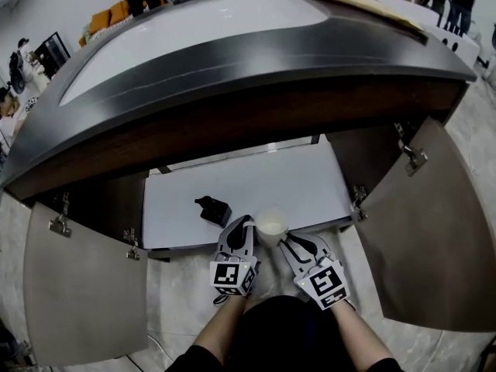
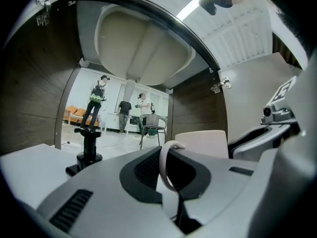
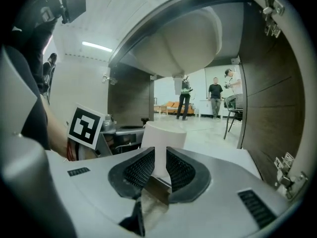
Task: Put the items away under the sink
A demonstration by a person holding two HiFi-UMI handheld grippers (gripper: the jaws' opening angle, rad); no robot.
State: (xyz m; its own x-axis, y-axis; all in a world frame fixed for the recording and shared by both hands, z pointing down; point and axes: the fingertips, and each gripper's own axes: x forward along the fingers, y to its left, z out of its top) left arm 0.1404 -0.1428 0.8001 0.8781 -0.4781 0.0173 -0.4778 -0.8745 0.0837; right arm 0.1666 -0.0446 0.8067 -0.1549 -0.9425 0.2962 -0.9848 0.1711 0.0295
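A white mug hangs just over the front edge of the white cabinet floor under the sink, held from both sides. My left gripper is shut on the mug's thin handle, with the mug body just beyond the jaws. From the right, my right gripper is shut on the mug's wall, which runs down between its two ribbed pads. A small black object stands on the cabinet floor left of the mug, an upright black post in the left gripper view.
Both cabinet doors stand wide open, the left door and the right door, with hinges showing. The sink bowl's underside hangs overhead inside the cabinet. The dark countertop juts out above. People stand far behind, seen through the cabinet's open back.
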